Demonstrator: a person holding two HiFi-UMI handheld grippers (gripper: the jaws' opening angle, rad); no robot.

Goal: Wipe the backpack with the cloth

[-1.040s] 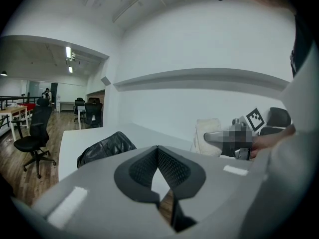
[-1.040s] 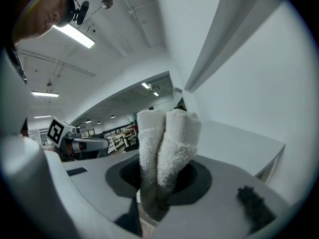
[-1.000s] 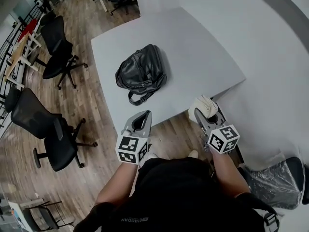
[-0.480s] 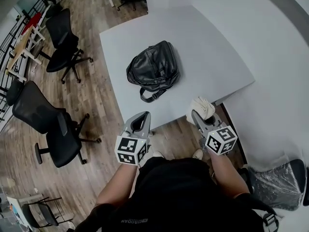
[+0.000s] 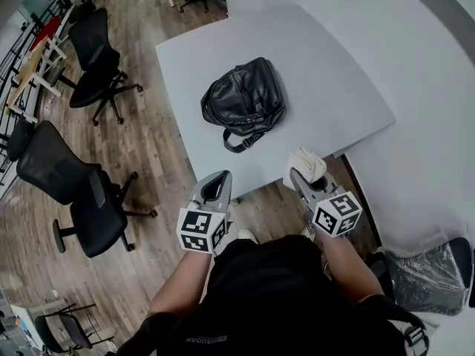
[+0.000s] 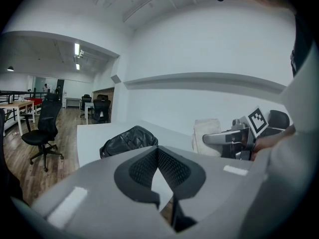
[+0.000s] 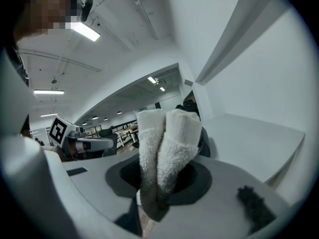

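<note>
One table (image 5: 326, 87): white, and it fills the middle of my head view. Its near edge runs just ahead of both my grippers.
Floor (image 5: 159, 162): wood planks, to my left of the table and under my feet.
Office chairs (image 5: 65, 191): black, on wheels, standing on the floor well to the left of the table. One is close to me and another is farther off.
Backpack (image 5: 245, 101): black and leathery. It lies flat on the table, toward its left side, with a strap loop pointing my way. It is well apart from both grippers, and nothing touches it.
Left gripper (image 5: 217, 178): I hold it low in front of me at the table's near edge. Its own view shows the jaw tips pressed together with nothing between them, and the backpack lies beyond them on the table.
Right gripper (image 5: 299, 176): held beside the left one, at the near edge of the table. Its jaws are clamped on the cloth.
Cloth (image 5: 308, 162): white terry, folded into a thick roll. It stands up out of my right jaws, with its upper end free above them.
</note>
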